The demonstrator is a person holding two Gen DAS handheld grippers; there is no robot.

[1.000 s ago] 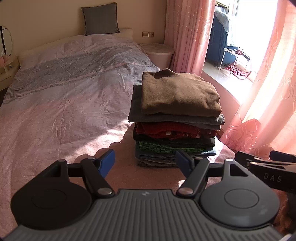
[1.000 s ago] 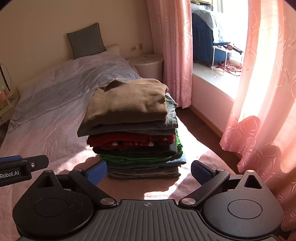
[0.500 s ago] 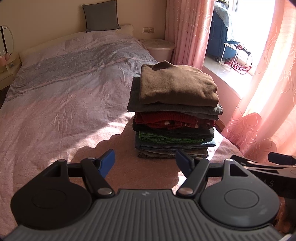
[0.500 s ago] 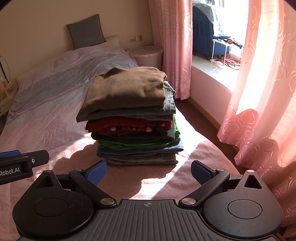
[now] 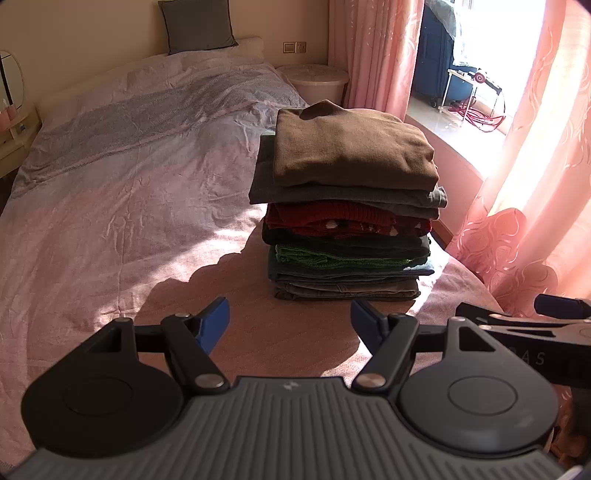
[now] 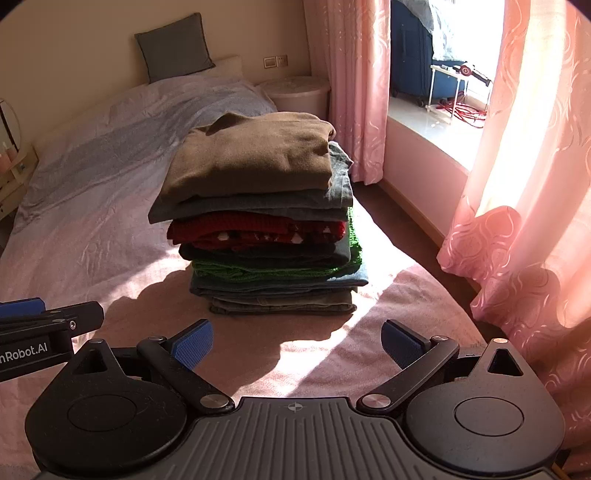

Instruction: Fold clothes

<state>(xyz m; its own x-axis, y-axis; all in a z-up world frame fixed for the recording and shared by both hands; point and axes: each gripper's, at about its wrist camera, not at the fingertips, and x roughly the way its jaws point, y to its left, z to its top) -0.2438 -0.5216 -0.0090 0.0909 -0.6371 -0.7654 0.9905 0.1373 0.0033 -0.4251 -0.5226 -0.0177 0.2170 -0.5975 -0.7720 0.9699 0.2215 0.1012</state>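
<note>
A stack of several folded clothes [image 5: 347,221] [image 6: 262,229] stands on the pink bed [image 5: 110,206] near its right edge. A brown top [image 5: 351,151] [image 6: 255,155] lies uppermost, over grey, red, dark, green and blue-grey layers. My left gripper [image 5: 290,319] hovers open above the bedsheet, short of the stack's foot, nothing between its blue pads. My right gripper [image 6: 297,341] is open too, just before the stack and empty. Each gripper shows at the edge of the other's view.
Pink curtains [image 5: 535,184] [image 6: 524,177] hang right of the bed beside a sunlit window ledge. A white round bin [image 5: 314,79] stands by the headboard, a grey cushion [image 5: 197,26] against the wall. A blue suitcase [image 6: 413,51] and a small rack stand by the window.
Both views have drawn back slightly and dipped; the stack sits a little higher and farther in the frames. Both grippers stay open and empty.
</note>
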